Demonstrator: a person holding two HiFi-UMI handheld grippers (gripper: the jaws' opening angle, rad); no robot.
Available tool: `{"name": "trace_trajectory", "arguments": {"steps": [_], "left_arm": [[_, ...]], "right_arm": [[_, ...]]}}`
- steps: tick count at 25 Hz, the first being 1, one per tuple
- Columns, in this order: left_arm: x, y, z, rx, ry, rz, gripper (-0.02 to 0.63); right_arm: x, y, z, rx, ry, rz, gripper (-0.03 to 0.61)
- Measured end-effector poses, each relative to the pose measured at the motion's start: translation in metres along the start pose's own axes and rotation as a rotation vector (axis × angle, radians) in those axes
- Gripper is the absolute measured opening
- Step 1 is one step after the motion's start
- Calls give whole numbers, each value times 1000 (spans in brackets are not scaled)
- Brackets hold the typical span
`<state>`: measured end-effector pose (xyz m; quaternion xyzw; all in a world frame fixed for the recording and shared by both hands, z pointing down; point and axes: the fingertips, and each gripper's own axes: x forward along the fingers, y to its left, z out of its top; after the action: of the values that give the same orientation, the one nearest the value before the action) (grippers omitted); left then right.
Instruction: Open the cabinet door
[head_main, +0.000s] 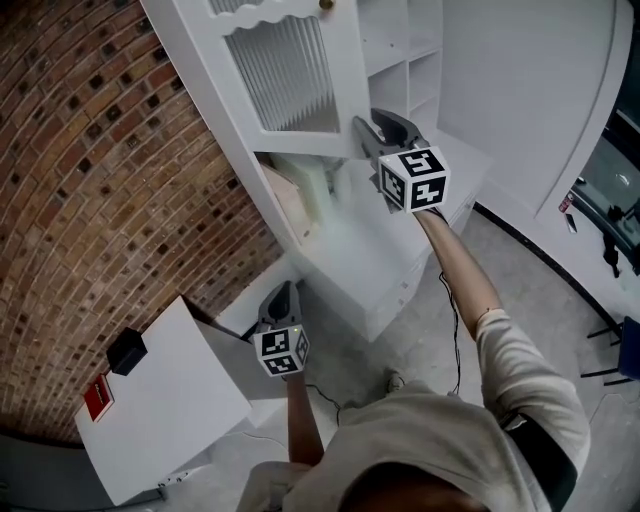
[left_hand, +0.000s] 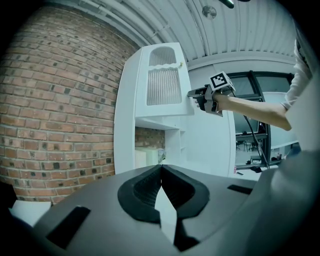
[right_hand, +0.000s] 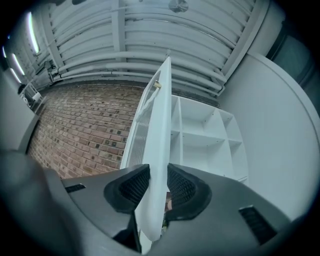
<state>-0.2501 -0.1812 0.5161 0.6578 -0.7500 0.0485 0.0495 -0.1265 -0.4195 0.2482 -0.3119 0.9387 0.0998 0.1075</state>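
The right gripper (right_hand: 155, 187) had its fingers clamped on the edge of the cabinet door (right_hand: 161, 125), which stood swung out from the cabinet (right_hand: 210, 137). The left gripper (left_hand: 161, 170) was well apart, its fingers together and empty.

The cabinet door (head_main: 270, 90) looks smooth, painted white (its pane (head_main: 287, 65) ribbed); the brick wall (head_main: 90, 170) rough, matt.

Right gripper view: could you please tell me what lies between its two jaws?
The cabinet door stands there edge-on, both pads against it, seen in the right gripper view.
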Motion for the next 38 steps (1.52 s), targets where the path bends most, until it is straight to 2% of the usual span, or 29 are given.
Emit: {"name": "trace_trajectory", "arguments": {"steps": [7, 14, 25, 33, 38], "left_arm": [[-21, 25, 6, 21, -13, -61, 28], [-42, 28, 13, 51, -29, -124, 28], [-86, 57, 1, 50, -29, -126, 28], [-106, 64, -2, 50, -32, -134, 28], [-104, 64, -6, 49, -32, -150, 28]], "right_arm": [[-21, 31, 9, -18, 5, -54, 117], [-37, 76, 19, -61, 12, -53, 107], [-47, 129, 27, -84, 16, -74, 100], [-51, 131, 25, -42, 37, -118, 95], [-70, 134, 12, -43, 43, -124, 68]]}}
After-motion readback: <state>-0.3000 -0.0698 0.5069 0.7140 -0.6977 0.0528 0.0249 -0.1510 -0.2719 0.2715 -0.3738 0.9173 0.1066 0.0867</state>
